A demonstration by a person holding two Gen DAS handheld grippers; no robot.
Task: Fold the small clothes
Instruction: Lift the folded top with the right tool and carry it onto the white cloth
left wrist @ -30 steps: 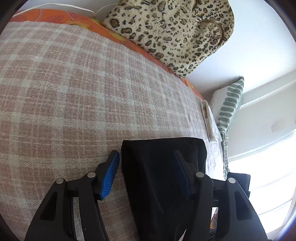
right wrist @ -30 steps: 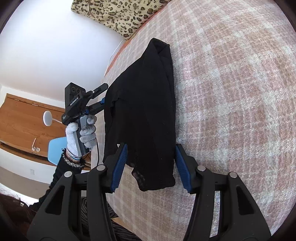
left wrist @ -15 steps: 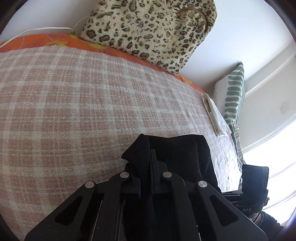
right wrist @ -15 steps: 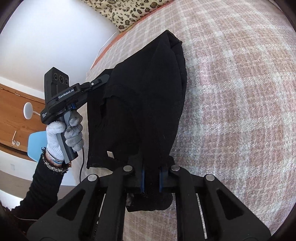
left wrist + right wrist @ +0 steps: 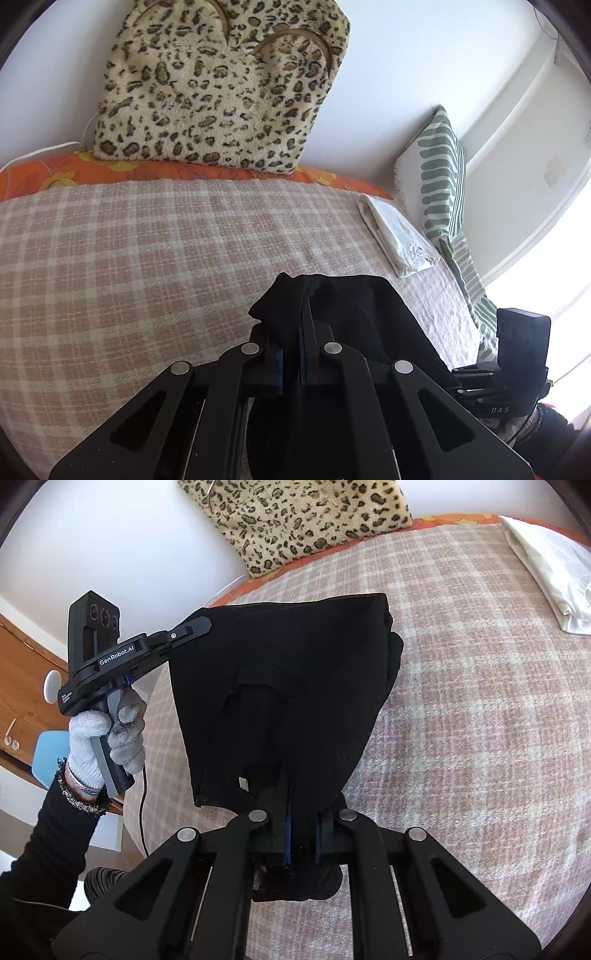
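A small black garment (image 5: 295, 672) hangs stretched between both grippers above a pink-and-cream plaid blanket (image 5: 480, 720). My right gripper (image 5: 302, 834) is shut on its near corner, cloth bunched between the blue pads. In the right wrist view my left gripper (image 5: 199, 624), held by a gloved hand (image 5: 107, 734), pinches the far left corner. In the left wrist view my left gripper (image 5: 291, 354) is shut on black garment (image 5: 354, 306) cloth, which drapes off to the right toward the other gripper's body (image 5: 517, 354).
A leopard-print cushion (image 5: 218, 85) leans on the white wall at the back, over an orange floral sheet (image 5: 110, 171). A folded white cloth (image 5: 399, 236) lies at the blanket's right edge beside a green-striped pillow (image 5: 439, 173). A wooden desk and blue chair (image 5: 48, 753) stand left.
Both grippers went from open around the garment's corners to shut on them, then rose, lifting the cloth off the blanket and spreading it between them.
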